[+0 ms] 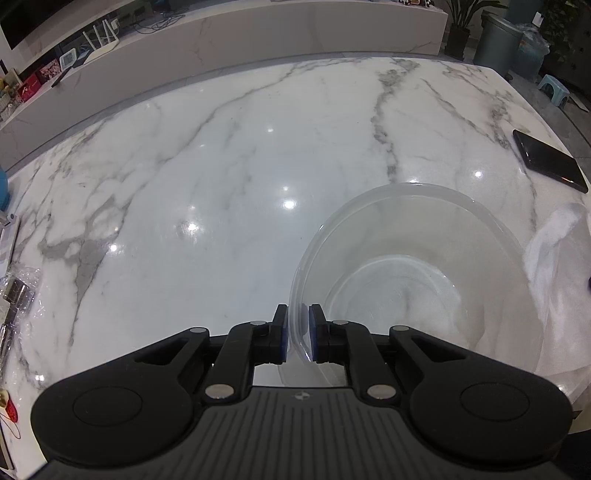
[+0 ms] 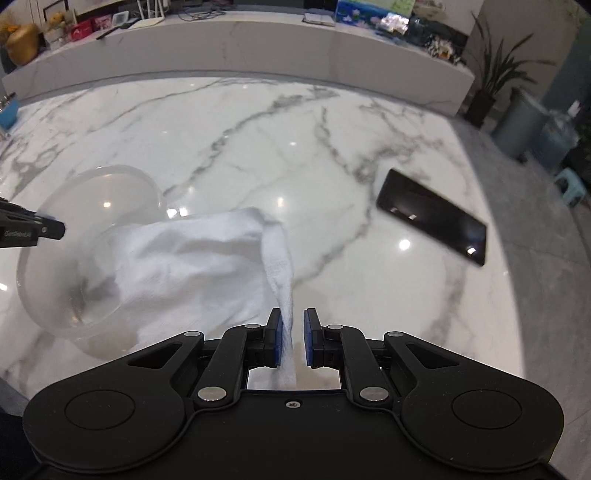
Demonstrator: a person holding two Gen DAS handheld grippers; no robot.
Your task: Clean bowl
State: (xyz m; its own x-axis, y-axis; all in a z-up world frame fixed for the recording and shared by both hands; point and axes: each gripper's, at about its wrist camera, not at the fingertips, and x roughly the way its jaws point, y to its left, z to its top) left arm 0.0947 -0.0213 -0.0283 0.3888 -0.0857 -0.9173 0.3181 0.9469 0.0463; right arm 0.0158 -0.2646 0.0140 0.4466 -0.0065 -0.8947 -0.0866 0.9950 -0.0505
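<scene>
A clear plastic bowl [image 1: 406, 280] stands on the white marble table [image 1: 221, 166], at the lower right of the left wrist view. My left gripper [image 1: 298, 332] is shut on its near-left rim, one pad inside the wall and one outside. A white cloth [image 2: 192, 258] drapes over the bowl [image 2: 85, 206] on its right side, partly inside it. A twisted strip of that cloth runs back between the pads of my right gripper [image 2: 293, 336], which is shut on it. The left gripper's fingertip [image 2: 55, 229] shows at the bowl's left edge. The cloth [image 1: 554, 251] is also seen beyond the bowl's right rim.
A black phone [image 2: 432, 218] lies flat on the table right of the cloth, also visible as the phone [image 1: 550, 160] near the table's right edge. Plastic-wrapped items [image 1: 18, 295] sit at the left edge. A low marble ledge [image 1: 258, 33] with clutter runs behind the table.
</scene>
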